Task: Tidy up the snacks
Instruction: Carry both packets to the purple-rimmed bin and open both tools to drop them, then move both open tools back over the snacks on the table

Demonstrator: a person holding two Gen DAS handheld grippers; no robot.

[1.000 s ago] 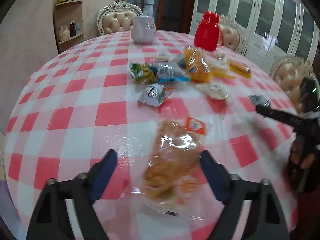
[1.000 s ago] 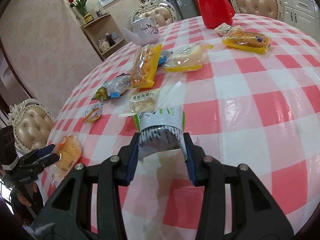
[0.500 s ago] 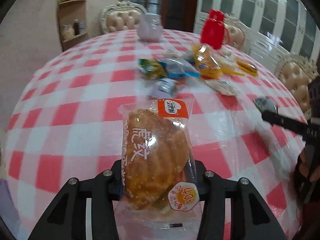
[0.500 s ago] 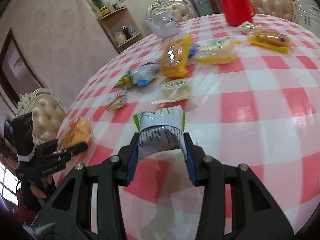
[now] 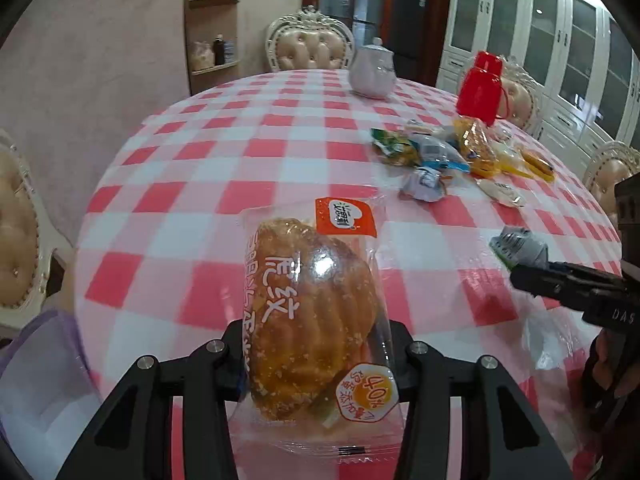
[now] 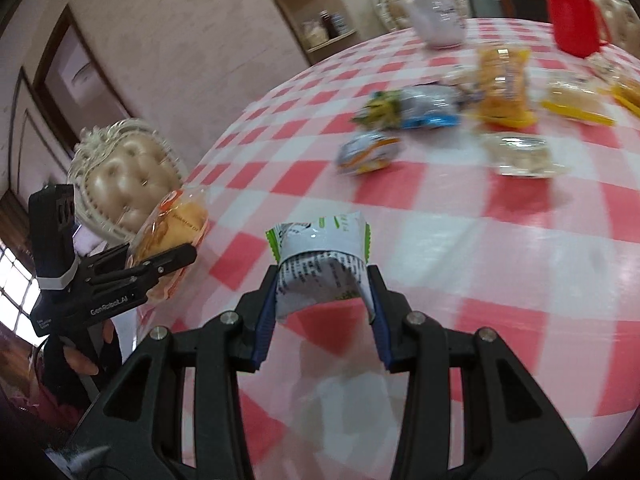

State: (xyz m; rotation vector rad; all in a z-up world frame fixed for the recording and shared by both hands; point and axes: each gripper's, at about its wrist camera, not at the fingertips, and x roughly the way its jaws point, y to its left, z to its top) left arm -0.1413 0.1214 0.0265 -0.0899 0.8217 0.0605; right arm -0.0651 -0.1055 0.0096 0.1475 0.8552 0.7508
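Black tool (image 6: 322,292), blue pads (image 6: 264,320), silver screws.

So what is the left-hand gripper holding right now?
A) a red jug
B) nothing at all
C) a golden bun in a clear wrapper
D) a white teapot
C: the left gripper is clamped on the wrapped bun, while the red jug and white teapot stand far back on the table.

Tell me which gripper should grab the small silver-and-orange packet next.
Neither yet: the left gripper holds the cake packet, the right gripper the green-and-white packet. Once emptied, probably right; the silver-and-orange packet lies ahead of it.
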